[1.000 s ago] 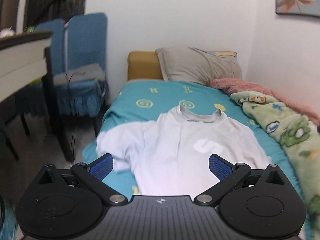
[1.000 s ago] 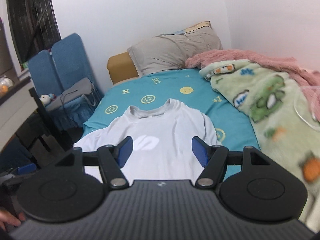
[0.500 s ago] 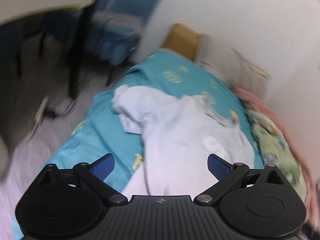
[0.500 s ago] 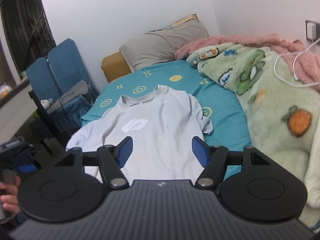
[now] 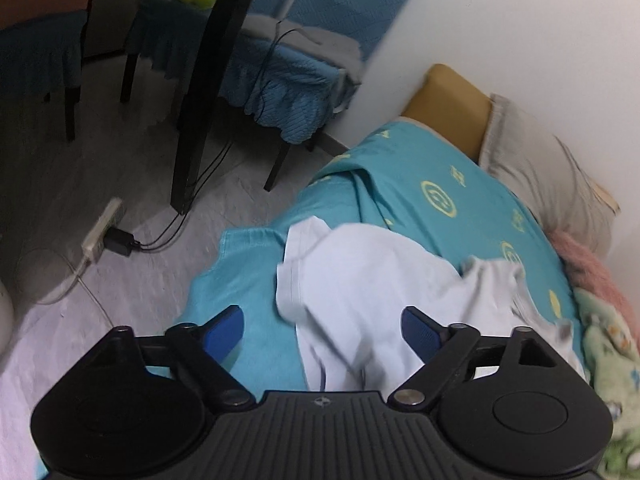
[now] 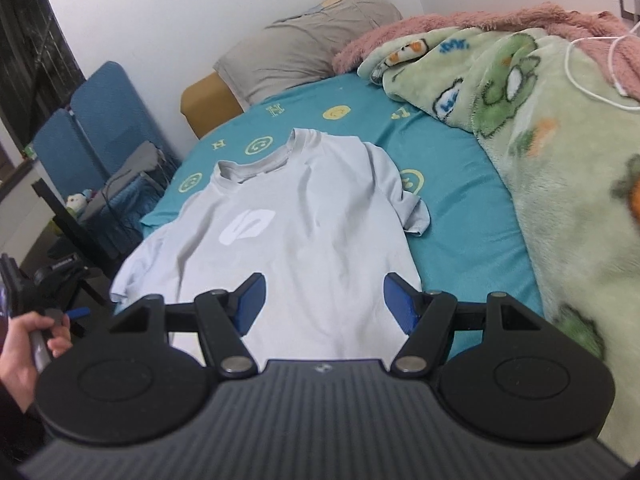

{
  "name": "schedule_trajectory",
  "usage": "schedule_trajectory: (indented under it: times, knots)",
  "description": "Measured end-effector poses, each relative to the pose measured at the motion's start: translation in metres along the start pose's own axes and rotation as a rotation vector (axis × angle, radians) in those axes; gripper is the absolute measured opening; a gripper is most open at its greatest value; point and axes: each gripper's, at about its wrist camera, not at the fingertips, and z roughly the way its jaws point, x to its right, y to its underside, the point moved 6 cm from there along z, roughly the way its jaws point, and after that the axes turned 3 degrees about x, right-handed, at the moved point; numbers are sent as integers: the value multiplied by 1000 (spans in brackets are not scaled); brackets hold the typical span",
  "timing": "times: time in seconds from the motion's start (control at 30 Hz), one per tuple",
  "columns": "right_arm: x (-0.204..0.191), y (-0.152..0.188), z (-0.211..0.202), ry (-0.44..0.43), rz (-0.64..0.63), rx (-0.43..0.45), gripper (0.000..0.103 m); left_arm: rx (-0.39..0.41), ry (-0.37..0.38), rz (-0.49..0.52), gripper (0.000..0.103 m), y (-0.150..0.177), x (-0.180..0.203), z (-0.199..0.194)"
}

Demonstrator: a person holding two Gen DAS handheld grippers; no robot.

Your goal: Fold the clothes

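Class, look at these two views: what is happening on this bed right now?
A person holds a two-finger gripper in each hand above a pale white short-sleeved T-shirt spread face up on the teal smiley-print bedsheet. Both the left gripper and right gripper are open and hold nothing. The left gripper hangs over the shirt's sleeve at the bed's edge. No fold is made yet.

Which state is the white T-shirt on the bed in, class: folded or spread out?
Spread out. The white T-shirt lies face up on the bed, collar, chest logo and both sleeves showing; nothing is folded over.
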Motion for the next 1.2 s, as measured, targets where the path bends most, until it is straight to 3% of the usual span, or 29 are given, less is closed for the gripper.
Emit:
schedule_trajectory:
  times: [0.17, 0.33, 0.4, 0.47, 0.53, 0.6, 0.67, 0.8, 0.9, 1.07, 1.13, 1.17, 1.2]
  knots:
    - [2, 1, 33, 16, -34, -20, 67, 3, -62, 32, 86, -15, 0, 49]
    - [12, 19, 63, 21, -4, -111, 67, -35, -58, 47, 68, -17, 3, 89]
    - [14, 25, 72, 22, 17, -141, 67, -31, -94, 112, 67, -16, 8, 98]
    - [15, 26, 77, 23, 24, -138, 67, -20, -120, 188, 58, -16, 14, 103]
    - [17, 26, 80, 43, 11, -119, 67, -13, -109, 197, 30, -18, 17, 104]
    - [20, 26, 83, 71, -7, -100, 67, -22, -105, 193, 16, -21, 19, 104]
    - [26, 26, 86, 95, -3, -94, 67, -28, -112, 222, 9, -26, 24, 103]
    - [37, 28, 87, 116, 47, -99, 67, -25, -155, 337, 7, -43, 44, 97]
    - [45, 22, 77, 142, 61, -56, 67, 0, -204, 434, 5, -64, 66, 92]
    - [57, 16, 72, 185, 88, -23, 67, 208, -342, 588, 6, -103, 101, 88]
    - [54, 18, 75, 182, 77, -27, 67, 220, -410, 608, 8, -103, 100, 97]
    - [52, 19, 76, 184, 61, -26, 67, 205, -413, 586, 9, -100, 98, 100]
    - [50, 20, 77, 186, 45, -24, 67, 181, -392, 542, 18, -96, 95, 100]
